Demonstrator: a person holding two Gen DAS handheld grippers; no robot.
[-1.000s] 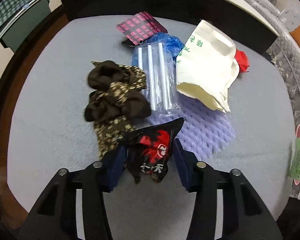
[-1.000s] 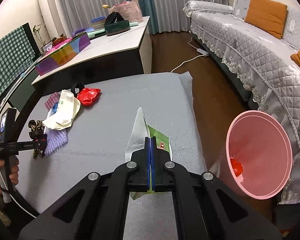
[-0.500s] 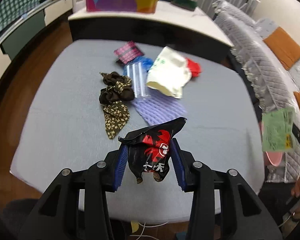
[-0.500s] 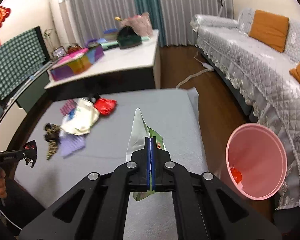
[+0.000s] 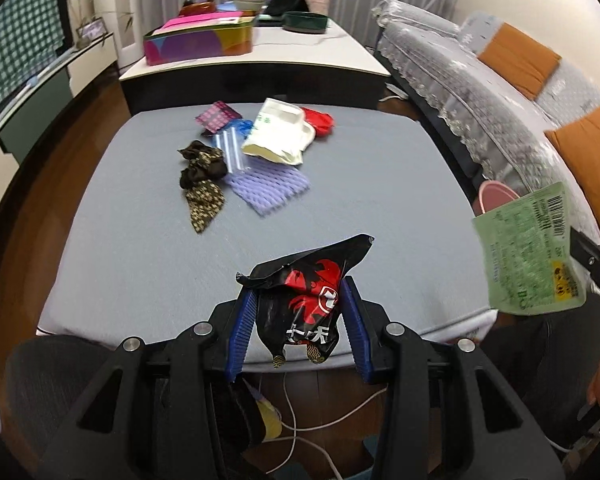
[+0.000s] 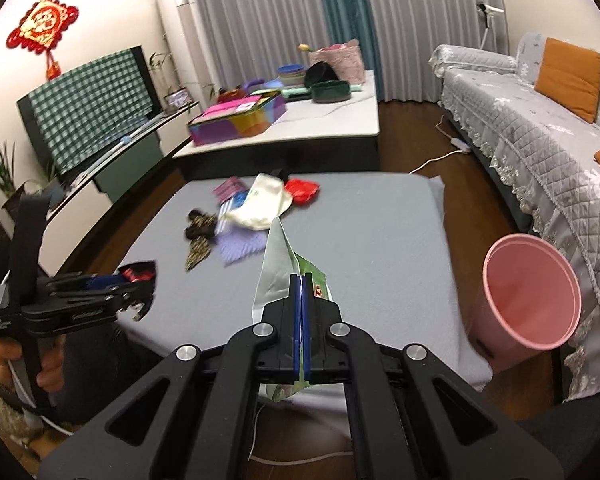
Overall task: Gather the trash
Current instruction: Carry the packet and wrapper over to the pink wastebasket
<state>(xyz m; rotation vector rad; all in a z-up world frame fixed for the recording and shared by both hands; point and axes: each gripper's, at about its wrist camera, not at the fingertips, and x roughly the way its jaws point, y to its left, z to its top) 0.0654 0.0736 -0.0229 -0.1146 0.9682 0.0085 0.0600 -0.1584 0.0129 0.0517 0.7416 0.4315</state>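
My left gripper is shut on a black and red snack wrapper, held in the air over the near edge of the grey table. My right gripper is shut on a green and silver wrapper, also seen in the left wrist view. A pink bin stands on the floor right of the table. More trash lies at the far left of the table: a white bag, a red wrapper, a purple foam net, a pink packet.
A brown patterned cloth and a clear plastic bag lie with the trash. A white counter with boxes and bowls stands behind the table. A grey sofa runs along the right. Cables lie on the wood floor.
Both grippers have pulled back and up from the table with their wrappers held. The trash pile now looks farther away, and the pink bin sits nearer the right gripper.
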